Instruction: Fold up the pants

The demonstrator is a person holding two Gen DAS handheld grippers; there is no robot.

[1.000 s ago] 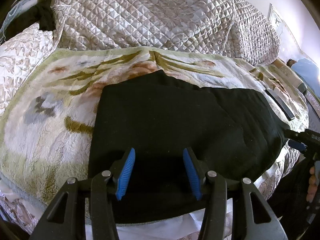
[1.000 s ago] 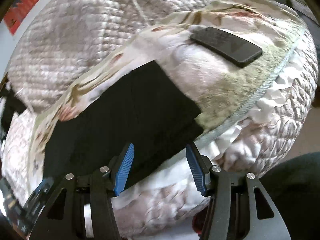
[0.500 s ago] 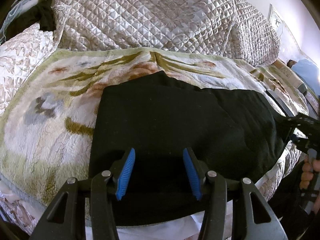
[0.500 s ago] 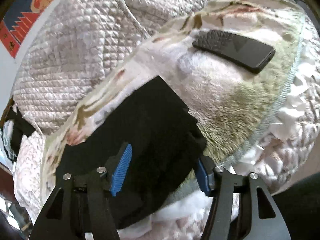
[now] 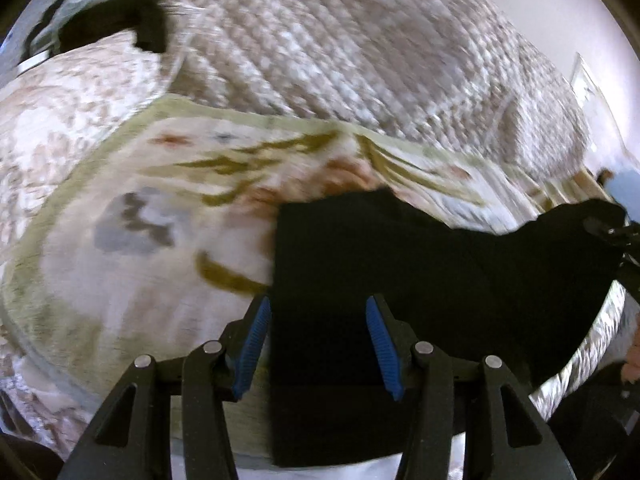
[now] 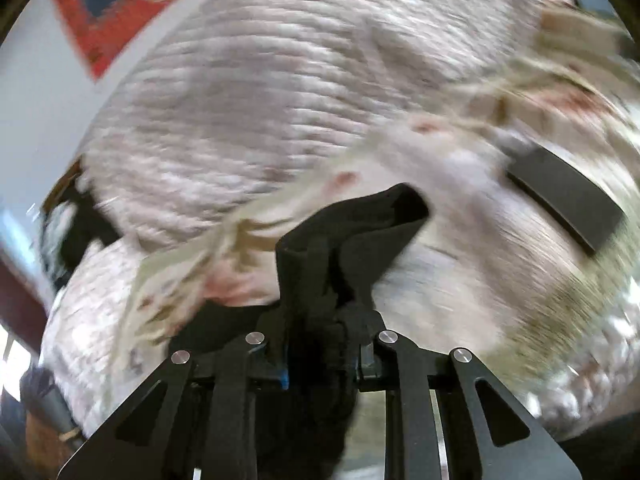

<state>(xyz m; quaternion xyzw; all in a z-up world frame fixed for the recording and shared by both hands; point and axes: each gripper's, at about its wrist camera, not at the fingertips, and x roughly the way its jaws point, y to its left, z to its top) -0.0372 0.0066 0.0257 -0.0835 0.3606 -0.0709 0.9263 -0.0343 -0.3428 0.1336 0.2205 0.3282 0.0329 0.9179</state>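
Note:
The black pants (image 5: 440,280) lie on a floral blanket (image 5: 140,280) on the bed. My left gripper (image 5: 316,336) hovers over their near left edge with its blue pads apart; fabric lies under and between them, unpressed. In the right wrist view a bunched end of the pants (image 6: 360,236) stands up out of my right gripper (image 6: 320,360), whose jaws are closing on it and lifting it off the blanket. The left wrist view shows that gripper (image 5: 600,226) at the far right, holding up the pants' raised corner.
A quilted cover (image 5: 320,60) is heaped at the back of the bed. A dark flat phone-like object (image 6: 568,200) lies on the blanket to the right of the pants. A person's hand (image 5: 632,356) shows at the right edge. A red picture (image 6: 132,4) hangs on the wall.
The right gripper has gone from open around the pants' end to shut on it and has raised it. The left gripper has shifted left to the pants' left edge, jaws unchanged.

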